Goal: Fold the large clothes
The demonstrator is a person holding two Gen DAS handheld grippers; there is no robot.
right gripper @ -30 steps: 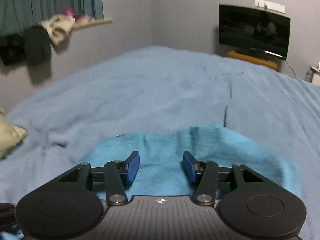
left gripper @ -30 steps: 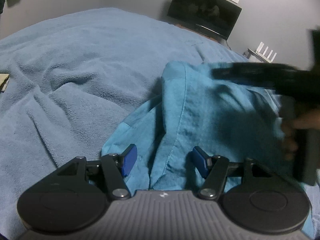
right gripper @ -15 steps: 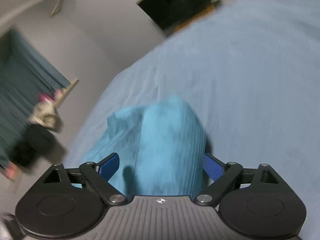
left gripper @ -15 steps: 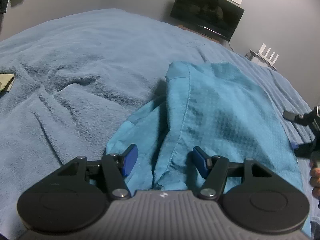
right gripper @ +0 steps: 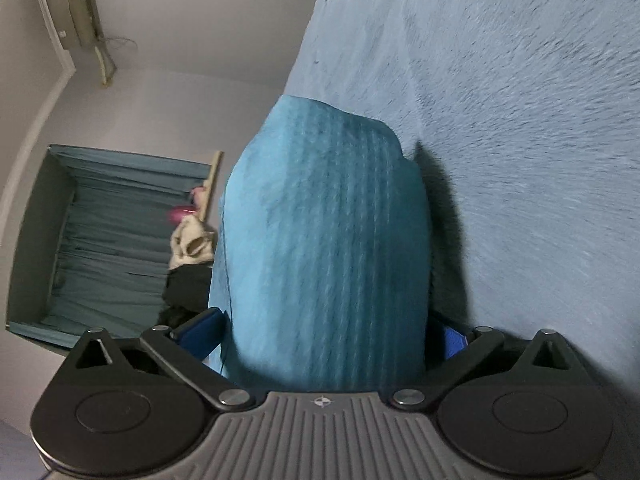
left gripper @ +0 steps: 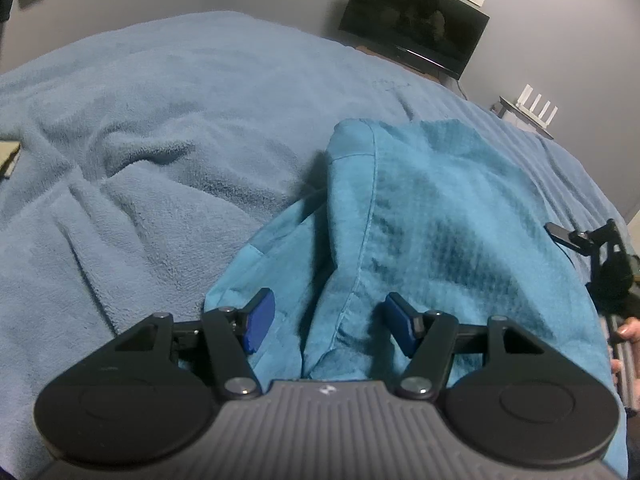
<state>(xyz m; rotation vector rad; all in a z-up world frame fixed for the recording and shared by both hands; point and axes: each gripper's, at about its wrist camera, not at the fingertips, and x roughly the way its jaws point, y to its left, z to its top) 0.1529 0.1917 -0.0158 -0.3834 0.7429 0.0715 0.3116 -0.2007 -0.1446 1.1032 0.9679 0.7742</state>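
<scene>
A teal garment (left gripper: 440, 216) lies bunched on a blue fleece blanket (left gripper: 160, 120) that covers the bed. My left gripper (left gripper: 330, 326) is open, its blue pads either side of a raised fold at the garment's near edge. My right gripper (right gripper: 332, 332) is rolled on its side and open wide, with a thick fold of the garment (right gripper: 328, 240) between its blue pads; whether the pads touch the cloth is unclear. The right gripper also shows at the right edge of the left wrist view (left gripper: 592, 248), beside the garment's far side.
A dark TV (left gripper: 412, 24) hangs on the grey wall beyond the bed, with a white router (left gripper: 536, 106) on a shelf to its right. Teal curtains (right gripper: 104, 240) and hanging clothes (right gripper: 188, 264) show in the right wrist view. A small pale object (left gripper: 8, 152) lies at the blanket's left edge.
My right gripper swung from above the garment to its right side, rolled sideways and opened wider around a fold. My left gripper has stayed put and open.
</scene>
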